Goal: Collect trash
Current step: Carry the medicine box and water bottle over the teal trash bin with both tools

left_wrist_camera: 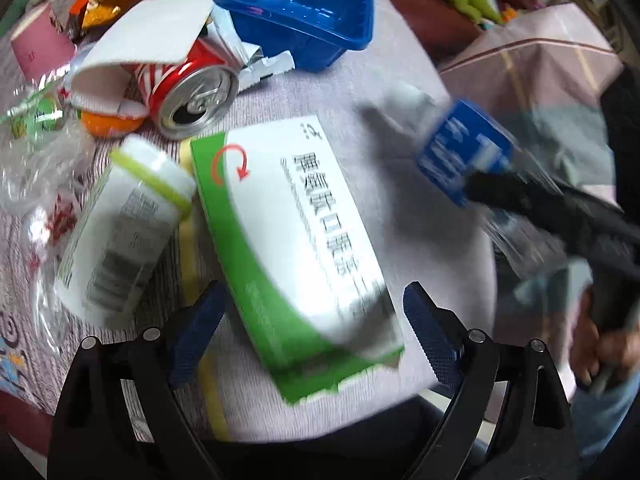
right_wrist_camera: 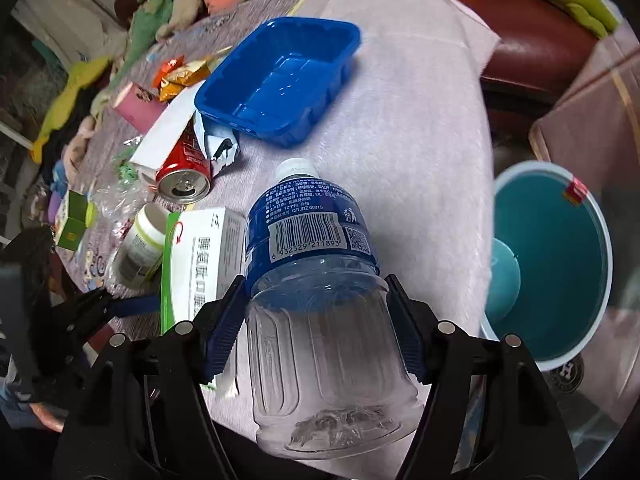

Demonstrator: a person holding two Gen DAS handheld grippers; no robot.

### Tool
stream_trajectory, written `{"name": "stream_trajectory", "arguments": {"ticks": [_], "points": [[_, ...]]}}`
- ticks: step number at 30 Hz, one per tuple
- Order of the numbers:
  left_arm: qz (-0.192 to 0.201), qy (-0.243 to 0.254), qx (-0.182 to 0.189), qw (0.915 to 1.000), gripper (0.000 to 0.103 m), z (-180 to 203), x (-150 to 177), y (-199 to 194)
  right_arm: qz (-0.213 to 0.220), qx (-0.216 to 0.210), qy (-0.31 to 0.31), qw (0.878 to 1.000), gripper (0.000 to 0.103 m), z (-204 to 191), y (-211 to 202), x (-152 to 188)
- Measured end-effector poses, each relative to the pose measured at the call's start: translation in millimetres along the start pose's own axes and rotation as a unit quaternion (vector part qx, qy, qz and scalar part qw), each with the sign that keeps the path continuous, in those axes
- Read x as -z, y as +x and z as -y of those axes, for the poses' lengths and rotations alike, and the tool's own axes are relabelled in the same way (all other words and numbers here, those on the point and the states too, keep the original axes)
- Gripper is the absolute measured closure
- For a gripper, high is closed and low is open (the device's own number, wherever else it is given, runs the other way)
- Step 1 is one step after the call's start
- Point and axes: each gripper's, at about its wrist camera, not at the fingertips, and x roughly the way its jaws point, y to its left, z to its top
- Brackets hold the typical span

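Right tongs (right_wrist_camera: 316,328) grip 1 empty bottle (right_wrist_camera: 316,280) over the counter (right_wrist_camera: 420,160); swing it squarely above the bin (right_wrist_camera: 560,260) (teal, beside the counter) before releasing. Left tongs (left_wrist_camera: 316,336) spread wide around the box (left_wrist_camera: 296,248).

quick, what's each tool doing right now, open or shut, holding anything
Left tool: open, fingers either side of the green and white box, not closed on it.
Right tool: shut on the clear bottle with the blue label.

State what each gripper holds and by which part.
Right gripper clamps the plastic bottle across its clear lower body. Left gripper, open around the green-white box, holds nothing.
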Motion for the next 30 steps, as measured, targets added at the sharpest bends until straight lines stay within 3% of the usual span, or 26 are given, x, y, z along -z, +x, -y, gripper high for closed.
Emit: {"name": "stream_trajectory", "arguments": {"ticks": [4,6,9,17,22,26,30], "points": [[-0.006,0.005,-0.06,0.9982,0.01,8.6,-9.2,21.2,0.006,-0.009,0.024,1.0,0.038,23.4,-7.3,22.5],[-0.011,0.011,-0.07,0.9974,0.006,10.4,-10.1,31.2,0.001,-0.015,0.033,0.999,0.038,35.8,-9.2,31.1],[-0.005,0.044,-0.094,0.9946,0.012,17.4,-6.5,33.9,-0.009,-0.027,0.042,0.999,0.038,43.4,-2.9,42.9],[0.003,0.069,-0.091,0.9934,0.025,8.0,-1.3,23.5,-0.025,-0.02,0.009,0.999,0.037,29.8,4.5,38.4],[0.009,0.078,-0.084,0.9934,0.026,7.0,-5.1,22.1,-0.042,-0.012,-0.005,0.999,0.03,23.4,18.0,28.5],[0.012,0.078,-0.07,0.9944,0.026,-19.0,-1.5,6.6,-0.048,-0.002,-0.016,0.999,0.03,17.3,25.5,25.3],[0.027,0.097,-0.043,0.994,0.028,-17.5,2.0,-7.3,-0.04,0.005,-0.016,0.999,0.033,15.6,23.7,29.8]]}}
